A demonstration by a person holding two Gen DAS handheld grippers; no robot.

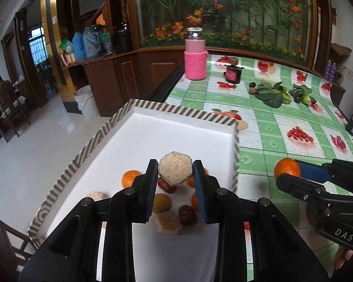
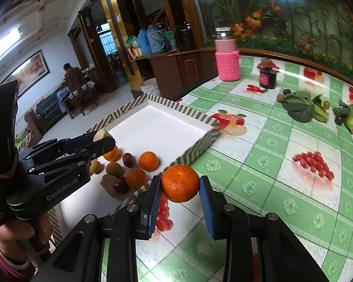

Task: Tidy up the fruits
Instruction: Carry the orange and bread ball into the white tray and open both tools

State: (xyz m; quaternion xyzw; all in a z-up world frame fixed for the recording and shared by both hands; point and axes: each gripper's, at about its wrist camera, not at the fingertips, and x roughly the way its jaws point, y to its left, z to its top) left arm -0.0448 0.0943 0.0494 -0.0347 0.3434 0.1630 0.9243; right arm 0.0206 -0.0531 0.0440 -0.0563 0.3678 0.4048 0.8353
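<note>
Left wrist view: the left gripper was clamped on a pale hexagonal cake, held above the white tray.
Left fingers: blue pads pressed the cake from both sides.
Tray contents: at 6 o'clock from the cake lay red dates, a second hexagonal cake, a brown round fruit and an orange at 9 o'clock.
Right wrist view: the right gripper was clamped on a mandarin, just outside the tray's striped rim.
Right fingers: blue pads touched the mandarin left and right.
Tray position: at 10 o'clock from the mandarin.
Table: green checked cloth; a pink-sleeved bottle at 12 o'clock, a dark jar and leafy vegetables at 1 o'clock.
</note>
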